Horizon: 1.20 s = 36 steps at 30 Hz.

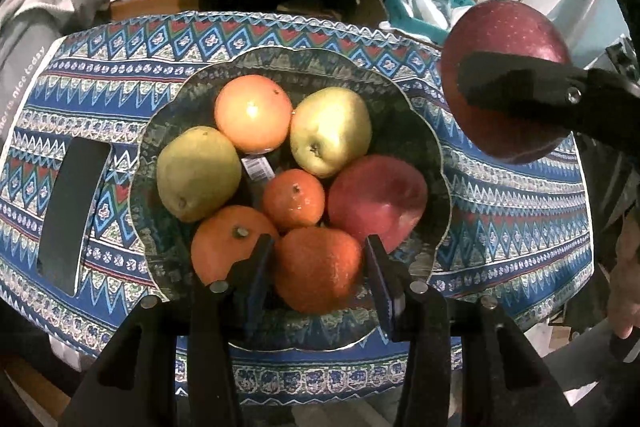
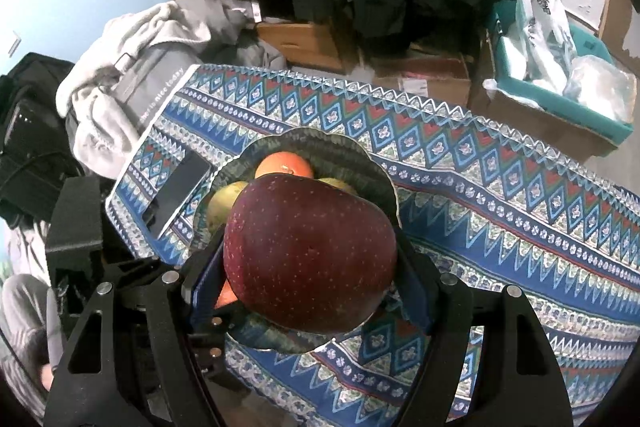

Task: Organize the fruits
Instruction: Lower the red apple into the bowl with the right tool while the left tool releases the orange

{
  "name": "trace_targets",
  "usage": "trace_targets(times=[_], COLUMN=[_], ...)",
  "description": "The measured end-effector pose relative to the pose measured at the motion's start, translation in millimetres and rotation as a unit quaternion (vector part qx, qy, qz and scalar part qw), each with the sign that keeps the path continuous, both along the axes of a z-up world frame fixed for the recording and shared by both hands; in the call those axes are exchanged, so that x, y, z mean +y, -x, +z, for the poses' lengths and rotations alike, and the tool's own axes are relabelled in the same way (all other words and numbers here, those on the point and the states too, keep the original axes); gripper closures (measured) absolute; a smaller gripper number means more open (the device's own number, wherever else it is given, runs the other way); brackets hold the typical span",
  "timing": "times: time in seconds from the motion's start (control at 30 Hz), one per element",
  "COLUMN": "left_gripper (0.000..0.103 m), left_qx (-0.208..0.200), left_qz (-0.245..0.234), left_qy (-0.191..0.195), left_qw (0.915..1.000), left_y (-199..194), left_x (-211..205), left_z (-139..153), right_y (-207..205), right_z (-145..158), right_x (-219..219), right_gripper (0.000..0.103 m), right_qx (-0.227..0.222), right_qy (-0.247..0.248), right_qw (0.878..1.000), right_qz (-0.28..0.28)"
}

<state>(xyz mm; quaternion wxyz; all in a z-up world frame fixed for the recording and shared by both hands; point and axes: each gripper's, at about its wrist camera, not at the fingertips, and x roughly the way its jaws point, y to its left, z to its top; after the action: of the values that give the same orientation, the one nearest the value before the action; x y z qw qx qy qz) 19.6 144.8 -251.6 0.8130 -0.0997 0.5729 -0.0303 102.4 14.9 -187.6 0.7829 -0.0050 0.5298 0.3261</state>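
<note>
A dark scalloped bowl (image 1: 424,131) on the patterned tablecloth holds several fruits: oranges, a pear (image 1: 198,173), a yellow-green apple (image 1: 330,131) and a red apple (image 1: 378,203). My left gripper (image 1: 318,263) is open, its fingers either side of the nearest orange (image 1: 318,269) in the bowl. My right gripper (image 2: 310,255) is shut on a dark red apple (image 2: 310,253) and holds it in the air above the bowl's right side; it also shows in the left wrist view (image 1: 506,79). The bowl (image 2: 312,143) shows mostly hidden behind that apple.
A black phone (image 1: 72,211) lies on the cloth left of the bowl. Grey clothing (image 2: 132,67) is piled at the table's far left. Cardboard boxes and a teal bin (image 2: 560,87) with bags stand behind the table.
</note>
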Motion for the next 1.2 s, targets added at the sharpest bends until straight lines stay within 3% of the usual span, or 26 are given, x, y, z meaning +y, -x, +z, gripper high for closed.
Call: trace_targets(times=[0.23,0.67,1.03,1.2], left_gripper=[0.052,0.047,0.047,0.047], left_qx=[-0.002,-0.014,-0.009,-0.009], left_qz=[0.020,0.148,0.150,0.153], left_qy=[-0.007,0.015,0.001,0.008], left_qw=[0.9998,0.9888,0.9887,0.9881], left_y=[-3,-4,-1,-1], left_x=[15,101,104,106], left_z=[11,30,26,28], right_y=[-3,-7,-6,-5], right_z=[-6,-38,-60,-56], right_x=[11,56,76,80], right_gripper=[0.028,0.028,0.025,0.026], right_qx=[0.006,0.048,0.079,0.076], right_qy=[-0.003,-0.004,0.006,-0.004], right_qw=[1.000,0.998,0.995,0.996], right_qz=[0.008,0.042,0.052,0.054])
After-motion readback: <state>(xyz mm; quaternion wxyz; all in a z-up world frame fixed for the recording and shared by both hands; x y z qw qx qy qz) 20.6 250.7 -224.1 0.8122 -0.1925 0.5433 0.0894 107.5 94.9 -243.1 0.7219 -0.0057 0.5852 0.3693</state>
